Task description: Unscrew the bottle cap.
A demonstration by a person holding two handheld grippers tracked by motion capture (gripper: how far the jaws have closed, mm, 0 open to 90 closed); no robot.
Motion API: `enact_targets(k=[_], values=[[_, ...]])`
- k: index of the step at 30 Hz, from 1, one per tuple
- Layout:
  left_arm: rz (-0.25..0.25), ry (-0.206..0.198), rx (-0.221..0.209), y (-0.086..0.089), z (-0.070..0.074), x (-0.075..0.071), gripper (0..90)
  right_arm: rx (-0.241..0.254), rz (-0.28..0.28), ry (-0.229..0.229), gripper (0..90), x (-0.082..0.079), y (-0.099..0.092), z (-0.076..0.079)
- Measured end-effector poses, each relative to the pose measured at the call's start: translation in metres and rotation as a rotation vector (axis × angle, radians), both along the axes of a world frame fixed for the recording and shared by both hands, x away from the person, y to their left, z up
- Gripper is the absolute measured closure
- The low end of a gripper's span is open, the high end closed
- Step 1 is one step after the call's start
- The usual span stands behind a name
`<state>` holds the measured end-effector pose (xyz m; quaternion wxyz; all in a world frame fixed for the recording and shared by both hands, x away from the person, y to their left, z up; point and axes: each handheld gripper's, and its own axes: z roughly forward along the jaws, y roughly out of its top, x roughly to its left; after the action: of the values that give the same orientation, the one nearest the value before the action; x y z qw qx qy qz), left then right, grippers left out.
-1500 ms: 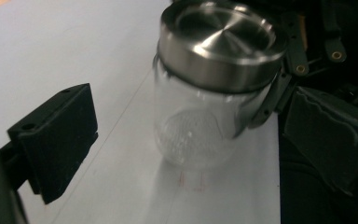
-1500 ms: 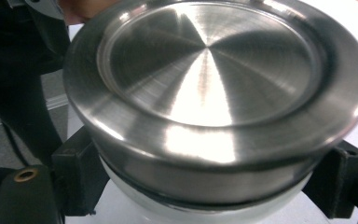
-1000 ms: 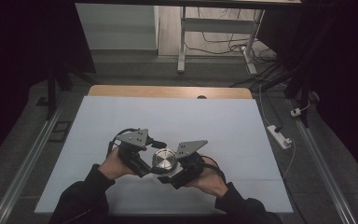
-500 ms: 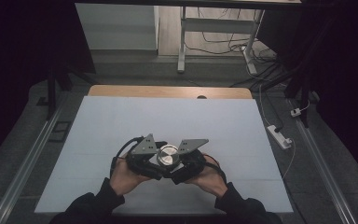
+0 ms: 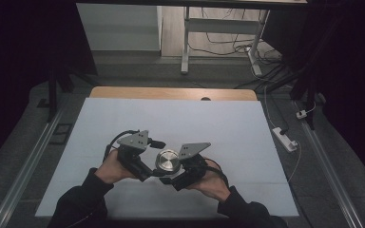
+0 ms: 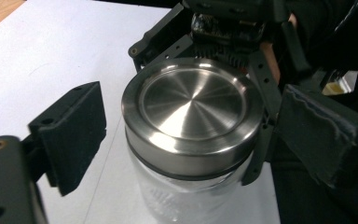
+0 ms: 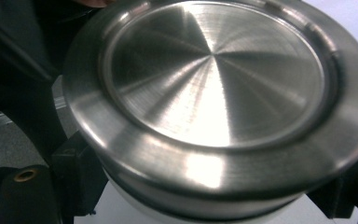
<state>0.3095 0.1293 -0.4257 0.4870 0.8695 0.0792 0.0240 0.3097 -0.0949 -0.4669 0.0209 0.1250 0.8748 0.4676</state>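
Your hands come in over the near edge of the bench (image 5: 228,123), a gripper in each. Between them, toward the near middle, stands the glass jar (image 6: 177,196) with its steel lid (image 5: 168,161) on. Your right gripper (image 5: 171,176) is clenched on the jar just below the lid, one jaw on each side. Your left gripper (image 5: 156,164) has just been opening: its jaws stand released, either side of the lid, with clear gaps. Beyond the bench's far right corner a white power strip (image 5: 285,138) lies on the floor.
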Motion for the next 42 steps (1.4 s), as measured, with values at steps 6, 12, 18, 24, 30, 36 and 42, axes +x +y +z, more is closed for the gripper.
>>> enact_targets(k=[6, 12, 18, 24, 30, 36, 42], values=[[-0.02, -0.018, 0.028, -0.007, -0.005, 0.001, 19.2, 0.002, 0.006, 0.007, 14.6, 0.0, 0.001, 0.0], [0.111, -0.025, 0.003, -0.015, -0.005, -0.006, 21.0, 0.005, -0.035, 0.002, 14.5, 0.004, -0.003, 0.001], [0.356, -0.075, 0.029, -0.038, -0.008, -0.022, 20.9, -0.006, -0.113, 0.0, 14.6, 0.011, -0.009, -0.002], [0.32, -0.052, 0.013, -0.037, -0.001, -0.019, 14.9, 0.006, -0.128, 0.003, 14.6, 0.012, -0.011, -0.001], [0.139, 0.022, -0.12, 0.005, 0.01, -0.002, 12.8, 0.017, -0.065, 0.003, 14.6, 0.008, -0.006, 0.001], [-0.071, 0.0, -0.053, 0.014, 0.006, 0.006, 14.4, 0.019, 0.006, 0.01, 14.6, 0.003, 0.0, -0.001], [-0.155, 0.004, 0.009, 0.003, -0.002, 0.013, 15.7, 0.028, 0.036, 0.009, 14.6, -0.001, 0.004, -0.001]])
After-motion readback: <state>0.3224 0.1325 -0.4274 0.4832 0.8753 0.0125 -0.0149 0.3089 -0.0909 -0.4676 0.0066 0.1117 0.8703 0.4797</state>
